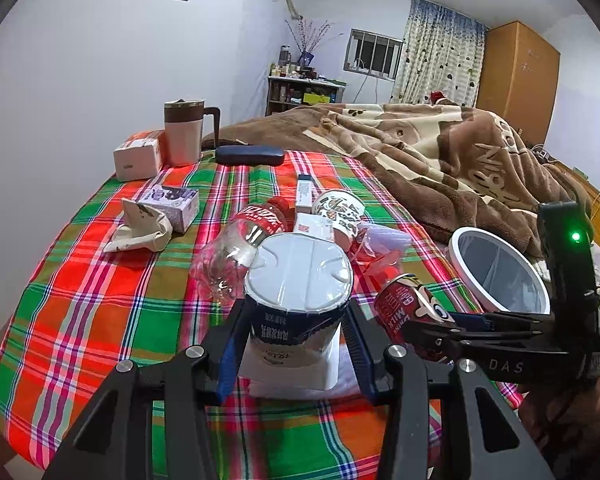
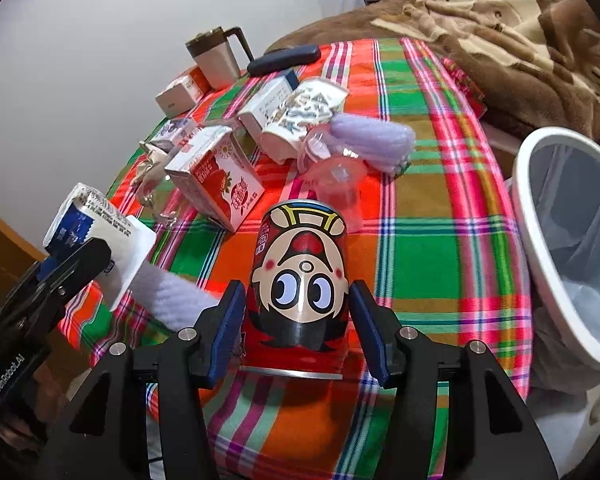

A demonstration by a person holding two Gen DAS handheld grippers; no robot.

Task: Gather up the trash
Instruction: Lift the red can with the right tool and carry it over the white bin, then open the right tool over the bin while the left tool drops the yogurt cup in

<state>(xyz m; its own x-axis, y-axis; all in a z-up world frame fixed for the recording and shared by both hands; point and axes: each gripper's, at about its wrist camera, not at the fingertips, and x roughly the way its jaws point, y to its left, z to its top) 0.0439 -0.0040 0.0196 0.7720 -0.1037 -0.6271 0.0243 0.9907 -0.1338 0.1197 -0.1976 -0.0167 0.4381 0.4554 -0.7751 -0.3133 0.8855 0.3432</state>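
My left gripper (image 1: pixel 296 344) has its fingers clamped on a blue-and-white cup (image 1: pixel 298 280), lifted off the plaid bedspread (image 1: pixel 100 312). My right gripper (image 2: pixel 300 320) straddles a red cartoon can (image 2: pixel 300 280) standing on the bedspread; its fingers sit apart from the can's sides, not pressing. The white bin (image 2: pixel 564 240) stands just beside the bed on the right. More trash lies beyond: a strawberry carton (image 2: pixel 220 176), a crushed bottle (image 1: pixel 240 248) and a patterned paper cup (image 1: pixel 340 212).
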